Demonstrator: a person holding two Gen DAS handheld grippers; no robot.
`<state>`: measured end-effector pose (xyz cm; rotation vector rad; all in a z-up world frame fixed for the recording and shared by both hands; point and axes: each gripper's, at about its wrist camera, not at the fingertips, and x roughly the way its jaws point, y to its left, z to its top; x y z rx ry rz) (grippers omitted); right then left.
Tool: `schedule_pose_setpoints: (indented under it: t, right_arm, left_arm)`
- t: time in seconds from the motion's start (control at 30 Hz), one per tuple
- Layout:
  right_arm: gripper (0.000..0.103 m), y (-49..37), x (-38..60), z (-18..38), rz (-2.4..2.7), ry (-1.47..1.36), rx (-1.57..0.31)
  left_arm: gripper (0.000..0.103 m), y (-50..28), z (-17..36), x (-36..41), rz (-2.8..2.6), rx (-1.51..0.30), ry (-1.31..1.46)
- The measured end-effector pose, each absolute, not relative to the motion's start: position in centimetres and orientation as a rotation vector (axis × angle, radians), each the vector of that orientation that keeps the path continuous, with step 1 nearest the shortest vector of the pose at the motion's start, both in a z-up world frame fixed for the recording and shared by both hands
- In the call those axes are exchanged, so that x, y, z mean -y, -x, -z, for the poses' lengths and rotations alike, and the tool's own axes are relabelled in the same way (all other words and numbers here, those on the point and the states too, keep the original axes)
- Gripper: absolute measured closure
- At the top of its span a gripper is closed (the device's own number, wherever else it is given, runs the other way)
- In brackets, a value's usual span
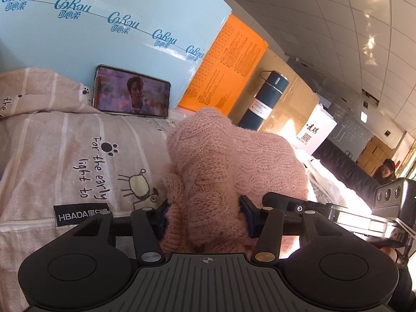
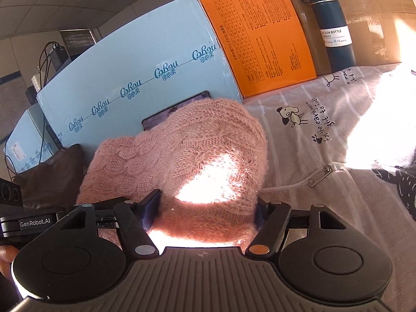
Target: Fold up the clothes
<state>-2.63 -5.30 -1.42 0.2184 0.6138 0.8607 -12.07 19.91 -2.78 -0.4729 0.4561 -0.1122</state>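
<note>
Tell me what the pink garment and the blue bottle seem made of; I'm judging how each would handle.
Pink sweater: a soft, fuzzy knit, probably wool or a mohair-like yarn; cable stitches and a hairy nap show. Vacuum bottle: likely metal with a matte dark-blue coating; its label reads "vacuum bottle", though the finish alone leaves plastic possible.

Far past the fingers stands a big light blue box (image 2: pixel 135 59). An orange box (image 2: pixel 262 33) is next to it, touching. The striped bed cover (image 2: pixel 312 156) has little dogs on it. Bright sun falls on the cover. The ceiling (image 1: pixel 325 26) has square tiles.
</note>
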Motion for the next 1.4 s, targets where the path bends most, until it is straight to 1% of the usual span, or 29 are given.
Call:
schedule_pose_setpoints:
  t: [0.03, 0.1, 0.17, 0.33, 0.47, 0.73, 0.9, 1.07, 1.27, 1.4]
  right_arm:
    - [0.044, 2.7, 5.4, 1.3, -0.862, -0.222, -0.608]
    - [0.051, 2.9, 5.7, 0.9, -0.864, -0.230, -0.594]
    - [0.054, 3.1, 6.1, 0.5, -0.865, -0.239, -0.580]
    - [0.055, 4.0, 8.6, -1.4, -0.852, -0.275, -0.510]
    - [0.055, 4.7, 11.9, -2.3, -0.805, -0.263, -0.443]
    - [0.055, 4.5, 20.6, -0.7, -0.660, -0.290, -0.418]
    - [0.055, 3.2, 25.9, -0.3, -0.567, -0.342, -0.382]
    - [0.055, 1.1, 29.9, -0.6, -0.483, -0.370, -0.313]
    - [0.054, -2.9, 33.9, -2.1, -0.367, -0.449, -0.179]
    - [0.054, -6.3, 35.4, -2.4, -0.261, -0.470, -0.121]
  left_arm:
    - [0.053, 12.1, 2.6, -19.7, 0.110, -0.449, 0.464]
    - [0.054, 12.3, 2.1, -19.1, 0.101, -0.423, 0.436]
    - [0.054, 12.5, 1.5, -18.3, 0.087, -0.399, 0.416]
    - [0.053, 12.3, 0.0, -16.3, 0.087, -0.374, 0.431]
    - [0.053, 11.0, -0.5, -13.3, 0.126, -0.372, 0.434]
    - [0.053, 5.9, 0.4, -5.5, 0.240, -0.438, 0.395]
    - [0.053, 2.2, 0.2, -0.5, 0.309, -0.447, 0.349]
    - [0.054, -2.1, -0.7, 3.8, 0.350, -0.398, 0.306]
    - [0.054, -8.0, -2.4, 9.1, 0.370, -0.199, 0.275]
    - [0.054, -11.7, -2.8, 12.1, 0.371, -0.156, 0.294]
